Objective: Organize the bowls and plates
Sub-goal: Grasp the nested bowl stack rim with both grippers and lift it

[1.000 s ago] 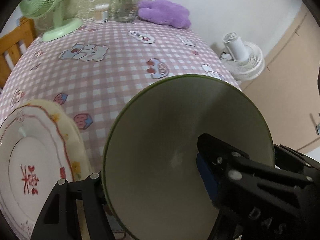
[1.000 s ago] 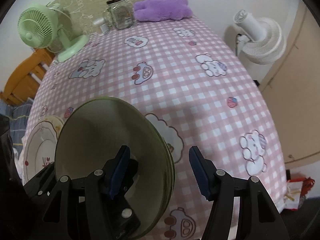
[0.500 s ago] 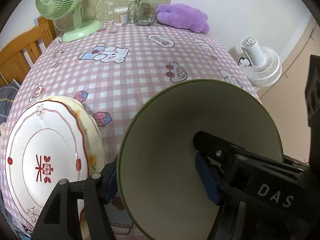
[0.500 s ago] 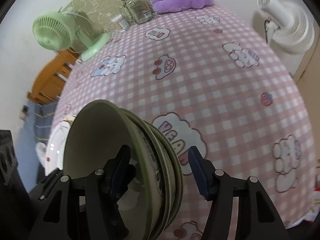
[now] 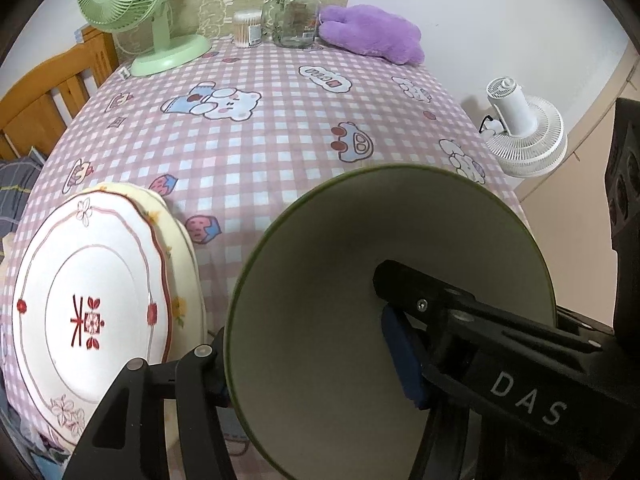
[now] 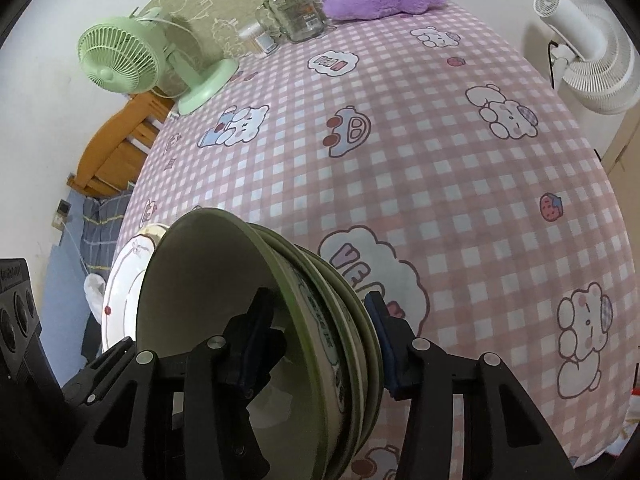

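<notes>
The green bowls (image 6: 280, 320) sit nested and tipped on edge near the front of the table (image 6: 440, 160), the open mouth of the top one turned toward the left gripper (image 5: 312, 364); the left wrist view shows only that pale hollow, with one blue-padded finger (image 5: 400, 360) inside the bowl and the other outside the rim, the jaws closing with the wall between them, though whether both pads press on it I cannot tell; the right wrist view alone reveals several stacked rims side-on, with the right gripper (image 6: 316, 344) straddling the stack, one finger inside the top bowl, the other against the outermost rim, its jaws closing too; the flowered plates (image 5: 92, 312), a white one lying on a cream one, rest flat just beside the bowls, plain in the left view, a mere sliver in the right; at the far end stand a green desk fan (image 5: 136, 12), a glass jar (image 5: 296, 16) and a purple plush toy (image 5: 372, 34); a white fan (image 6: 588, 48) stands off the table.
</notes>
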